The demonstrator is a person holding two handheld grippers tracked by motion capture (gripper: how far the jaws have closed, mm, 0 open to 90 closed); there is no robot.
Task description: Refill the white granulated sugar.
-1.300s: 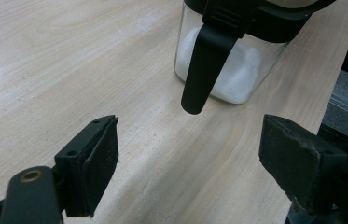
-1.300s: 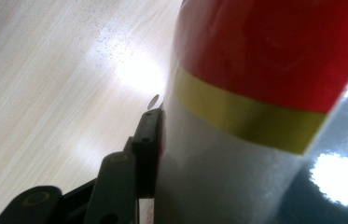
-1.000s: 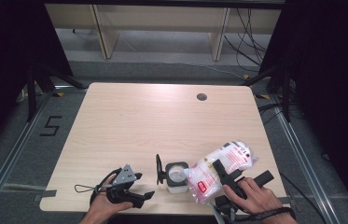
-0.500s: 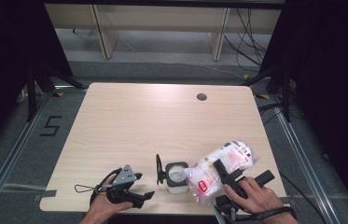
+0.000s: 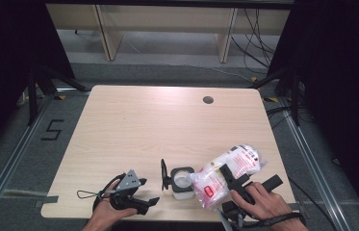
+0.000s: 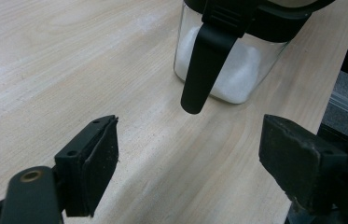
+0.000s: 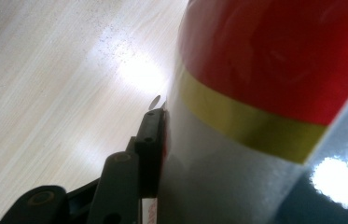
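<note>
Near the table's [image 5: 134, 125] front edge, the right gripper [image 5: 230, 179] clamps a bag [image 5: 227, 171] over the jar [image 5: 183, 182]; the left gripper's [image 5: 136, 199] jaws gape.

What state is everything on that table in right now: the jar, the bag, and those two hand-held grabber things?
Jar: upright on the table, lid swung open, partly filled with white powder.
Bag: clamped, tilted with its low end at the jar's mouth.
Right gripper: shut on the bag; fingers press its side.
Left gripper: open, holding nothing, aimed at the jar.
Table: bare wood with a faint dusting of powder by the jar.
</note>
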